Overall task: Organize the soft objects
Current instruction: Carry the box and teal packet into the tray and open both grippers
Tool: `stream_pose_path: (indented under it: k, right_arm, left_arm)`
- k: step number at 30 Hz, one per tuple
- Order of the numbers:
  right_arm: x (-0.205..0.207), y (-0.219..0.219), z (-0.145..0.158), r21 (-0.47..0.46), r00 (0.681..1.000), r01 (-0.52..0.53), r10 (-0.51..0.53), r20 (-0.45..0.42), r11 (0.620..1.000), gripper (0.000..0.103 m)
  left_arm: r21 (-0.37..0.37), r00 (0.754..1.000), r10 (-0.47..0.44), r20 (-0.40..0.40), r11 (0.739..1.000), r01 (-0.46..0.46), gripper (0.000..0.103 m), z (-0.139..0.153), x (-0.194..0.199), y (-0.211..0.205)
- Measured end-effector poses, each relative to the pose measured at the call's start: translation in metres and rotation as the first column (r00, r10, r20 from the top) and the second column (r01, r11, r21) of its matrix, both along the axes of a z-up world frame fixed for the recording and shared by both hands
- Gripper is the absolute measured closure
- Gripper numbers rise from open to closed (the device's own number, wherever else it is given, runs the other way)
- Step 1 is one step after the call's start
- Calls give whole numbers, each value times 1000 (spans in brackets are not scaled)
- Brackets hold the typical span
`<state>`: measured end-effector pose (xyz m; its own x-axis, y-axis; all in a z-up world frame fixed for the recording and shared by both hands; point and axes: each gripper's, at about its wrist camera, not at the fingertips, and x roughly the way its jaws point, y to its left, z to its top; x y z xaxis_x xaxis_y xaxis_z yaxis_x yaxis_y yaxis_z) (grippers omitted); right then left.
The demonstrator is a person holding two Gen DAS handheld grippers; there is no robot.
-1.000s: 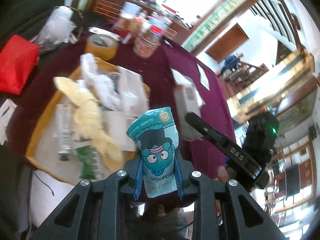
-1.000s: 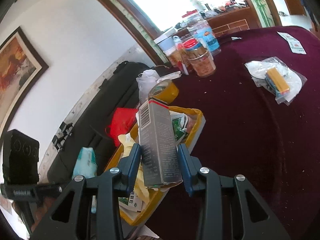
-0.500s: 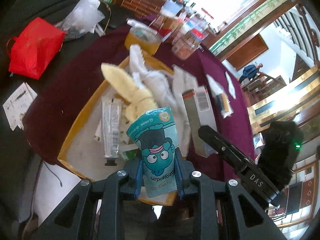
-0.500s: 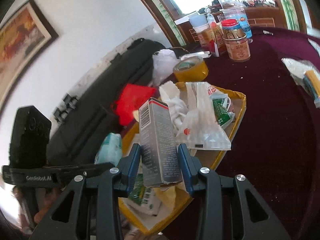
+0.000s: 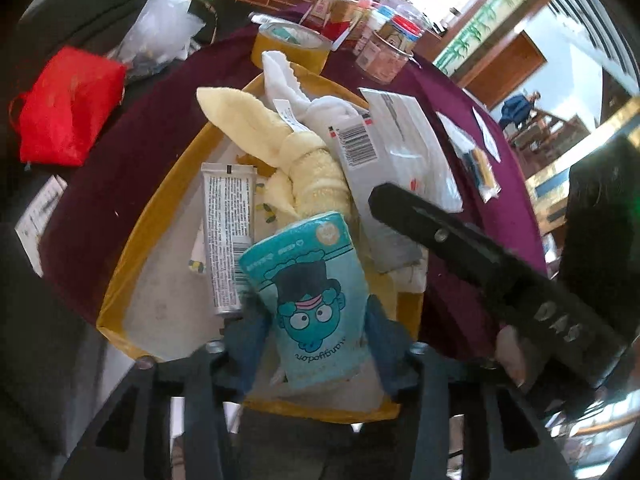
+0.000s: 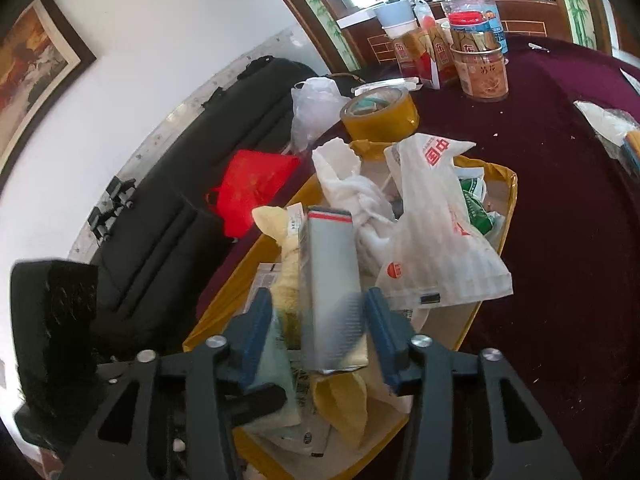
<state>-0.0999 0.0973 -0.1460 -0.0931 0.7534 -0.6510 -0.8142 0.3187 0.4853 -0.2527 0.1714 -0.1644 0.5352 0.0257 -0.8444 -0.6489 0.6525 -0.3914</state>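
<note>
My left gripper (image 5: 316,320) has its jaws spread, with a teal tissue pack (image 5: 312,292) with a cartoon face standing loose between them over the yellow tray (image 5: 132,248). My right gripper (image 6: 320,328) is also spread, with a grey carton (image 6: 332,280) between its jaws, a gap on each side. The tray holds a yellow towel (image 5: 280,148), a white cloth (image 5: 296,92), a white tube (image 5: 228,232) and a white plastic bag (image 6: 436,232). The right gripper's body crosses the left wrist view (image 5: 480,256).
The tray (image 6: 508,192) sits on a round table with a maroon cloth (image 6: 568,208). A tape roll (image 6: 380,116), jars (image 6: 480,64) and cartons stand at the far side. A red bag (image 5: 64,108) and a black case (image 6: 192,200) lie to the left.
Both grippers have moved down over the tray and their jaws have spread. The tissue pack and the grey carton are no longer clamped.
</note>
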Motion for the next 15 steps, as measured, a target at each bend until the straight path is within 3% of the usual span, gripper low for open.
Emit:
stream_pose_path:
  k: [6,7,8,10,15]
  right_arm:
    - [6,-32,29,111,1000,-2,3,-13,994,41]
    - [8,-40,35,138,1000,1,0,-12,990,40]
    - [11,-49,42,165,1000,5,-3,-9,986,38]
    - [18,-67,53,209,1000,15,-16,1,978,36]
    - [49,-99,59,225,993,111,-116,9,968,33]
  left_arm:
    - [105,996,-54,-70,993,61,45,7,3,-13]
    - [122,995,-61,-74,990,70,40,13,3,-16]
    - [143,995,-72,-67,986,81,31,21,3,-21]
    - [170,996,-81,-24,982,84,24,37,1,-28]
    - [237,990,-106,90,968,82,22,70,14,-58]
